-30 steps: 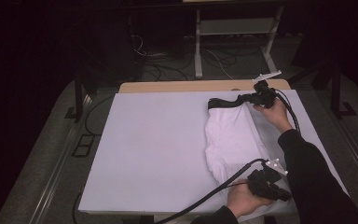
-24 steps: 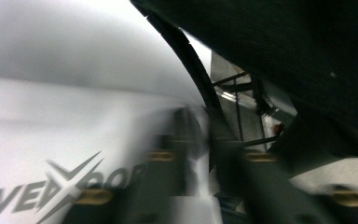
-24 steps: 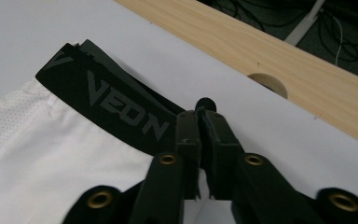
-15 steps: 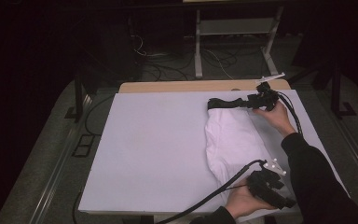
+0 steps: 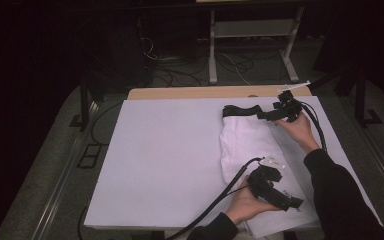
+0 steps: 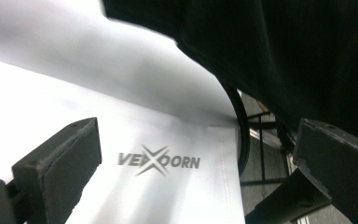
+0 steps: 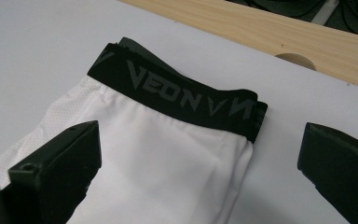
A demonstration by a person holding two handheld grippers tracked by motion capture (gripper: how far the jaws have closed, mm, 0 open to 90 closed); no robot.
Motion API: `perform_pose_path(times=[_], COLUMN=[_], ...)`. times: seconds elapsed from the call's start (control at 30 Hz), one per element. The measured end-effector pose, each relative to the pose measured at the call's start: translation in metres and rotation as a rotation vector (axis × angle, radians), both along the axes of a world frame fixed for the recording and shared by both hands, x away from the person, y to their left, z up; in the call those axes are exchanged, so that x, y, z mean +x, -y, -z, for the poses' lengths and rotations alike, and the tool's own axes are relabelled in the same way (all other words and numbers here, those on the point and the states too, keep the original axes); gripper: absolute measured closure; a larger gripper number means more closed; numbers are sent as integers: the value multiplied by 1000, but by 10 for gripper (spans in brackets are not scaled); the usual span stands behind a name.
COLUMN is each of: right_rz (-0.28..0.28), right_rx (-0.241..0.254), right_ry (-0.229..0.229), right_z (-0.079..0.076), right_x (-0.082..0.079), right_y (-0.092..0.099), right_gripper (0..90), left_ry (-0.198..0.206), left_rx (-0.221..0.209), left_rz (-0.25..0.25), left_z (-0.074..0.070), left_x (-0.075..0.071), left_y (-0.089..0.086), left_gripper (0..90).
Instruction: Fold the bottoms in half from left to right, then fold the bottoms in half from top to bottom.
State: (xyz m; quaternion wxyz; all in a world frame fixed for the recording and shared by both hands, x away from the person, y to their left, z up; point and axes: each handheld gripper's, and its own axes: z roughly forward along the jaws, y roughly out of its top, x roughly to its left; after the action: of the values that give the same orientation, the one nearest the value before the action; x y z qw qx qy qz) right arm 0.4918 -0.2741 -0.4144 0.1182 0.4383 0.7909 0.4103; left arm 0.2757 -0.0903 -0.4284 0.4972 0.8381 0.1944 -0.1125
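Note:
A white garment [image 5: 247, 145] with a black waistband [image 5: 240, 109] lies flat on the right half of the white-covered table [image 5: 165, 165]. My right gripper [image 5: 264, 115] is at the waistband's right end. In the right gripper view the lettered waistband [image 7: 177, 95] lies ahead of the gripper [image 7: 200, 149]. My left gripper [image 5: 294, 202] hovers over the garment's near end, above a printed logo [image 6: 158, 161]. The jaws of both have just been opening and now stand wide apart with no pad on the cloth. A dark sleeve [image 6: 284, 46] crosses the left gripper view [image 6: 196, 149].
A wooden tabletop strip [image 5: 205, 92] shows beyond the white cover. A black cable [image 5: 220, 197] trails from the left gripper off the near edge. On the dark floor behind lie cables and a metal stand [image 5: 250, 45]. The table's left half is bare cover.
The left gripper has drawn back to the left, off the garment's near corner. The garment's near end now lies spread flat. The right hand has stayed at the waistband.

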Motion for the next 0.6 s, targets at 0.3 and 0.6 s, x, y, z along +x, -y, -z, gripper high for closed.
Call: perform_pose_path(times=[0.3, 0.6], right_rz=[-2, -5], right_rx=[20, 40], right_ry=[4, 8], right_z=[3, 5], right_x=[-5, -9], right_y=[0, 3], right_gripper=[0, 0], left_ry=[22, 76], left_rx=[17, 18], left_rz=[-23, -16], left_z=[-2, -3], left_x=[9, 13], left_y=[-16, -20], left_gripper=[0, 0])
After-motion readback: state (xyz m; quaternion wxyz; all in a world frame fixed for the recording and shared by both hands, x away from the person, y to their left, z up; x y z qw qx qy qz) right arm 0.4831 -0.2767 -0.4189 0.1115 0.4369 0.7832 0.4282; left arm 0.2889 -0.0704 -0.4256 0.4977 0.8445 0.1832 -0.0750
